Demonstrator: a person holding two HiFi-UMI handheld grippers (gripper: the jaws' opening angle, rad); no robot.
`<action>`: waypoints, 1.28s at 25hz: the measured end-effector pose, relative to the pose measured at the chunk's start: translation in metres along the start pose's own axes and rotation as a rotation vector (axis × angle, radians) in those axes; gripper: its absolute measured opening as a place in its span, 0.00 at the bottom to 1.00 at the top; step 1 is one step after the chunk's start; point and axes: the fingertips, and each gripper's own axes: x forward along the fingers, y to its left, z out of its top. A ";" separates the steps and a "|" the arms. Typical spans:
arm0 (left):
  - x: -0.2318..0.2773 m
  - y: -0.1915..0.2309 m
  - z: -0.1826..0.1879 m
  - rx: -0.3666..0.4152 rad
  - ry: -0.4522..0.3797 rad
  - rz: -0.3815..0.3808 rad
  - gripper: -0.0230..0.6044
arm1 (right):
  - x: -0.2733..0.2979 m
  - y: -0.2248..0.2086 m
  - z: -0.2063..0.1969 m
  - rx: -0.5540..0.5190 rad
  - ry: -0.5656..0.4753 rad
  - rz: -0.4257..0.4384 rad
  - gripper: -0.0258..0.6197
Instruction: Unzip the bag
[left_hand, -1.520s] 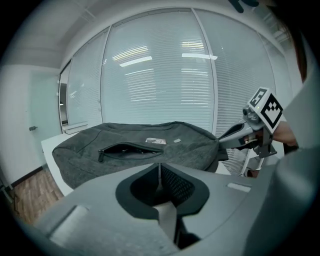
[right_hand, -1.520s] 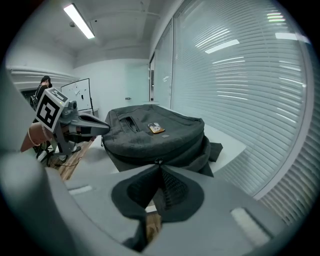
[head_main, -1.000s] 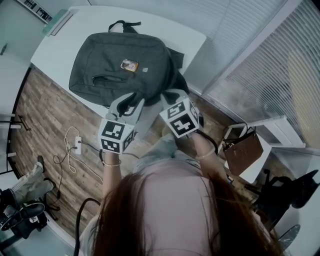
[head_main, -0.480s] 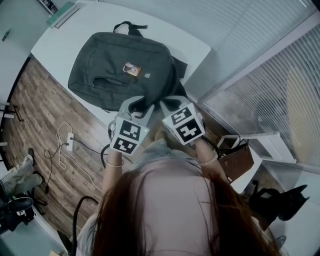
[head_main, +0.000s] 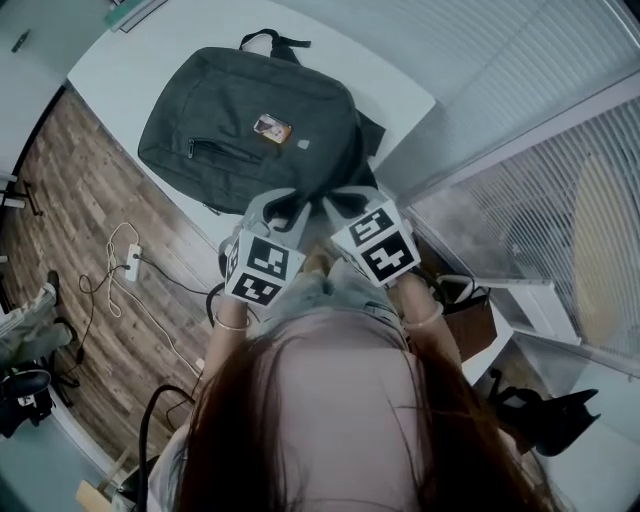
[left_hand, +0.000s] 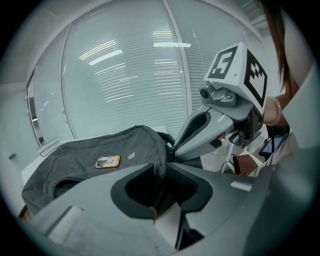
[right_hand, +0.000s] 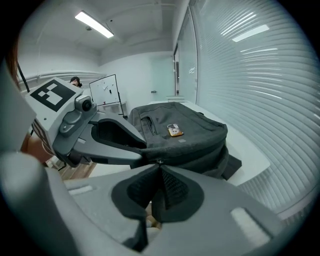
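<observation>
A dark grey backpack (head_main: 250, 120) with an orange tag (head_main: 272, 127) lies flat on the white table (head_main: 150, 50). Both grippers meet at its near edge. My left gripper (head_main: 278, 205) has just been closing. In the left gripper view a fold of the bag's fabric (left_hand: 160, 160) runs down between its pads (left_hand: 175, 180) and is pinched there. My right gripper (head_main: 335, 203) is shut on the small zipper pull (right_hand: 159, 162) at the seam of the backpack (right_hand: 185, 135), tip to tip with the left gripper (right_hand: 142, 149).
A glass wall with blinds (head_main: 520, 90) runs along the right of the table. Cables and a power strip (head_main: 128, 262) lie on the wooden floor at left. A brown bag (head_main: 470, 322) stands on the floor at right.
My left gripper has crept forward onto the bag's near edge and its jaws have narrowed around the fabric. The right gripper stays shut at the same spot.
</observation>
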 end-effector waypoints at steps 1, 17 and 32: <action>0.000 0.000 0.000 -0.008 0.000 -0.002 0.17 | 0.001 -0.001 -0.001 -0.005 0.004 0.011 0.05; 0.002 0.004 0.006 -0.126 -0.022 0.034 0.16 | -0.004 -0.017 -0.004 0.045 0.084 0.280 0.05; 0.005 0.006 0.006 -0.168 -0.039 0.069 0.16 | -0.001 -0.031 -0.005 -0.015 0.131 0.428 0.05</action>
